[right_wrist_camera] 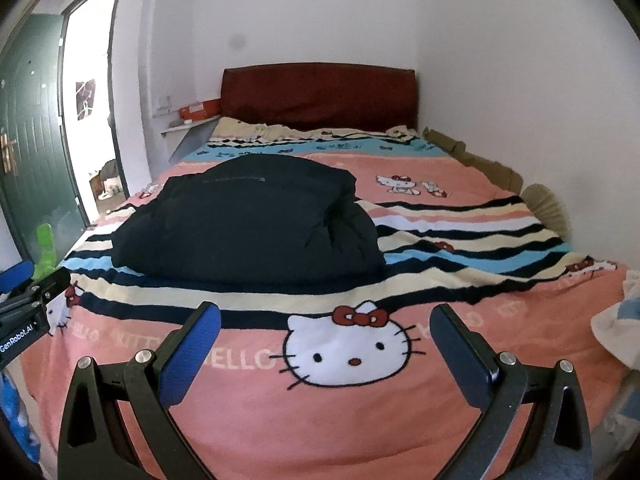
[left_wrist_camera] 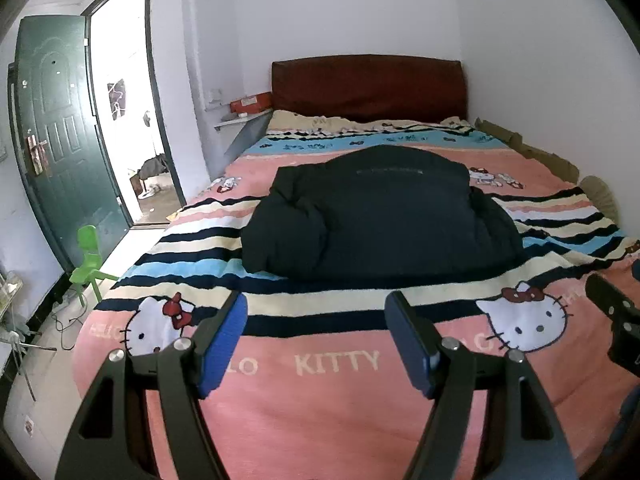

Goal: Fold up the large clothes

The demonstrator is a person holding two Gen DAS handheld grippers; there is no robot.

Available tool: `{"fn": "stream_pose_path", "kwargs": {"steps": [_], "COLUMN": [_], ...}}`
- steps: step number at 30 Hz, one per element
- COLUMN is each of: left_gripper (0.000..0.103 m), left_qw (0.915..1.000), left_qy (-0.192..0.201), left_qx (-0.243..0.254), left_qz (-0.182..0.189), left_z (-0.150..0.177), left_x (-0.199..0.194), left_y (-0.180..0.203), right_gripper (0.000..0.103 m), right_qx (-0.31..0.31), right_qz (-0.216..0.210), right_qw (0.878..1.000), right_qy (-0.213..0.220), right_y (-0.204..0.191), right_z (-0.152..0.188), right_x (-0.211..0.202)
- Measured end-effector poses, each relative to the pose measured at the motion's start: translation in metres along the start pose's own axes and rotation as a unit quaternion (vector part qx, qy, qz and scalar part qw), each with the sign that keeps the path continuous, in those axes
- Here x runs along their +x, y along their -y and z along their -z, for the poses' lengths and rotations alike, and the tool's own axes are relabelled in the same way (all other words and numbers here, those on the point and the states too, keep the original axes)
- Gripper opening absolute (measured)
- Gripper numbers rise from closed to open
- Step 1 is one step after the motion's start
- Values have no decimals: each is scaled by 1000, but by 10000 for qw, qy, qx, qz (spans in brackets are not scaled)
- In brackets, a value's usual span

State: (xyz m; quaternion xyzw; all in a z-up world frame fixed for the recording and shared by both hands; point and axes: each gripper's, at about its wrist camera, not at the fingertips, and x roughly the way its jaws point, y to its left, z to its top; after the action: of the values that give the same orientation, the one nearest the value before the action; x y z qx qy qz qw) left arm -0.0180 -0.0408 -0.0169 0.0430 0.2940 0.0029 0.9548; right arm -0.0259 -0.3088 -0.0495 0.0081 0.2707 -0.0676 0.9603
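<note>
The dark padded jacket (left_wrist_camera: 380, 212) lies bundled mid-bed, toward the headboard (left_wrist_camera: 368, 86); left gripper (left_wrist_camera: 316, 344) and right gripper (right_wrist_camera: 326, 350) hover short of it, jaws wide, empty; puffy layers may slip or spring apart.

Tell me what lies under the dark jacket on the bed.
The dark jacket rests on the striped Hello Kitty blanket, whose pink and striped bands show around it. Whatever lies directly beneath the jacket is covered and cannot be seen.

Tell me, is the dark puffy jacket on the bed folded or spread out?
Folded: the dark puffy jacket sits as a compact bundle, sleeves tucked in, on the striped blanket.
</note>
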Motion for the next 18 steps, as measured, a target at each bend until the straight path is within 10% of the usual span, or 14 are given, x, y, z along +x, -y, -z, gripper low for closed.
{"fn": "stream_pose_path", "kwargs": {"steps": [18], "left_gripper": [70], "left_qw": [9997], "left_qy": [-240], "left_qx": [-40], "left_qz": [7], "left_z": [10], "left_x": [28], "left_y": [-2], "right_gripper": [103], "right_qx": [73], "right_qz": [82], "right_qw": [9997], "right_qy": [-224], "right_y": [12], "right_z": [4], "right_x": [30]}}
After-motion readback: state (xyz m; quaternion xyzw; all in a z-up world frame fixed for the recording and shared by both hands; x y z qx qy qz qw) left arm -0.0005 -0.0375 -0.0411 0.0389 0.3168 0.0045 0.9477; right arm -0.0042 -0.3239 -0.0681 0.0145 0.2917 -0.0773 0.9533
